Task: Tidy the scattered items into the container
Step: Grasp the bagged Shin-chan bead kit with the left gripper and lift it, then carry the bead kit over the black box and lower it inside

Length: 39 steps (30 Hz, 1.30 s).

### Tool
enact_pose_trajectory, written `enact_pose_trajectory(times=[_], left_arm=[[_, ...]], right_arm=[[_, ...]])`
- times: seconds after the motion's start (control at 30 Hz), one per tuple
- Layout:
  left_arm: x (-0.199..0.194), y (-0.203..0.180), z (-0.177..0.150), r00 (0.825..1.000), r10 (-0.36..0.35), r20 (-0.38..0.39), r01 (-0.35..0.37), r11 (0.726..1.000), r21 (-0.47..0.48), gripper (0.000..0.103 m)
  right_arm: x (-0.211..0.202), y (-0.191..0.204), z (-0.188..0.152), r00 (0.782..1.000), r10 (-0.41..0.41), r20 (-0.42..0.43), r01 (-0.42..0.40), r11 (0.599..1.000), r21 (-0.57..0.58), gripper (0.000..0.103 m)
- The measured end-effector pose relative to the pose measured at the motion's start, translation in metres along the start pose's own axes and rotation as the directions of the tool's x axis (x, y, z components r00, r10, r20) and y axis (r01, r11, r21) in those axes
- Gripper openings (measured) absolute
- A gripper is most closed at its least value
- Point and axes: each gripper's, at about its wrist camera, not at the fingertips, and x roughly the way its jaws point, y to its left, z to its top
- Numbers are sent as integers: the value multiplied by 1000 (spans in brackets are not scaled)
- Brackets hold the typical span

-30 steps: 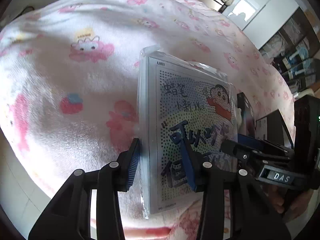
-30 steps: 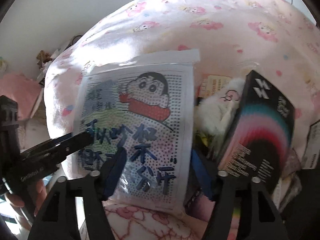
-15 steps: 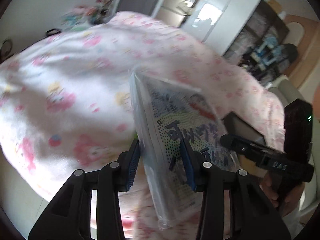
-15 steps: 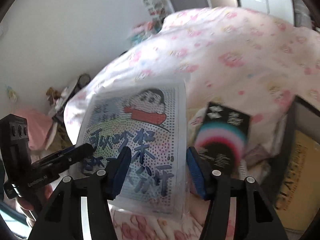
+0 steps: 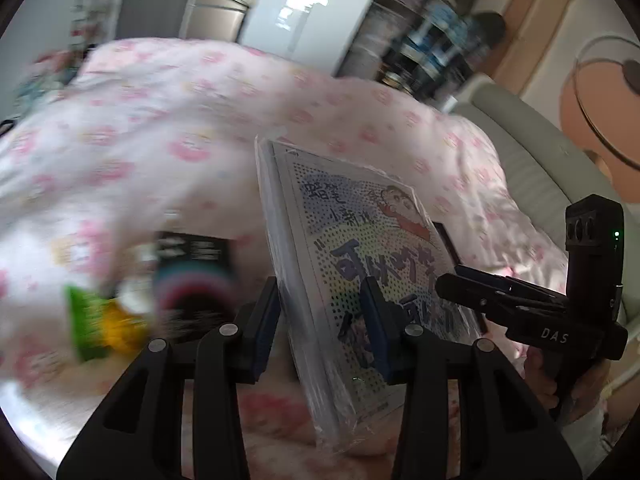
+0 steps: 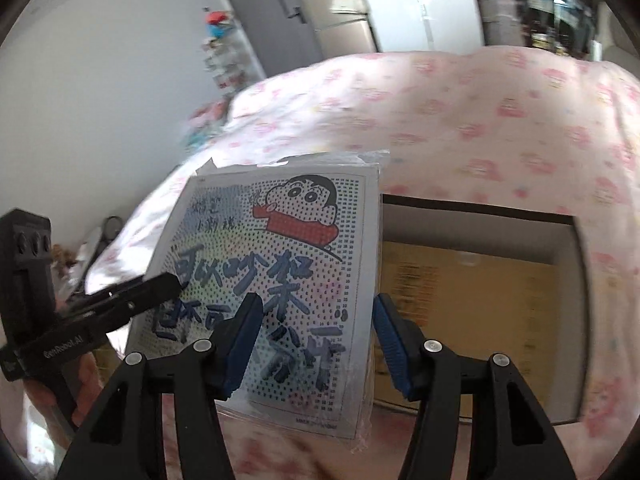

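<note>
Fluffy pink-print blanket (image 5: 168, 132) — both claws, left (image 5: 322, 326) and right (image 6: 316, 344), clamp flat plastic-wrapped cartoon pack (image 6: 280, 280) beside open rectangular box (image 6: 480, 304).

the right gripper (image 5: 448, 286) has "das" in white on its black body. the left gripper (image 6: 172, 282) reads "genrobot.ai" along its side. the wrapped cartoon board (image 6: 280, 280) carries large handwritten chinese characters, too stylised to read.
</note>
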Motion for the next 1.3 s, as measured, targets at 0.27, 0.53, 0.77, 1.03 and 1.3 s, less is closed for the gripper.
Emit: enact_pose_trajectory(times=[0.27,0.53,0.77,1.03,1.3], left_arm=[[103,-71,14,985,-49,-166,60,996,63,41],[160,-91,4,954,15,-299,30,989,143,41],[177,-91,-6,933,21,-360,26,992,127,41],[190,-87,-23,904,63,-423,-21,994,103,41],[200,-83,-40,873,135,-468,-92,989,114,35]], right_arm=[[-6,-101,5,994,-106,-25,108,989,97,54],[24,-176,-20,990,-94,-106,118,962,248,54],[38,-184,-22,987,-87,-138,119,961,250,54],[50,-182,-32,971,-139,-192,176,966,189,54],[56,-166,-33,952,-222,-211,242,968,74,56]])
